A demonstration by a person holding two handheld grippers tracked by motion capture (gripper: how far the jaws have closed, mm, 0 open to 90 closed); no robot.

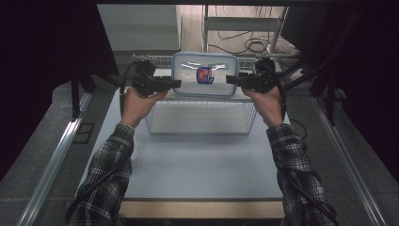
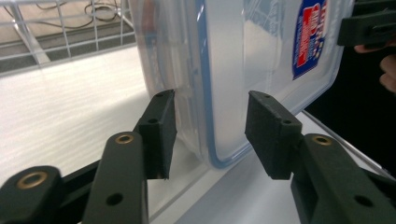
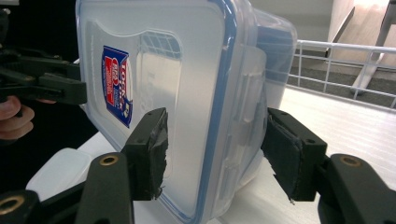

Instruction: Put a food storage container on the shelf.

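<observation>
Container (upright) between both grippers

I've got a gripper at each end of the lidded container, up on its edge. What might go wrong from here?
1. The left gripper straddles the container at a corner, with a gap at one pad; it may pivot or slip.
2. The right gripper bites across the lid flap; squeezing could pop it open.
3. The wire basket sits just below; a slip would drop the container onto its rim.
</observation>
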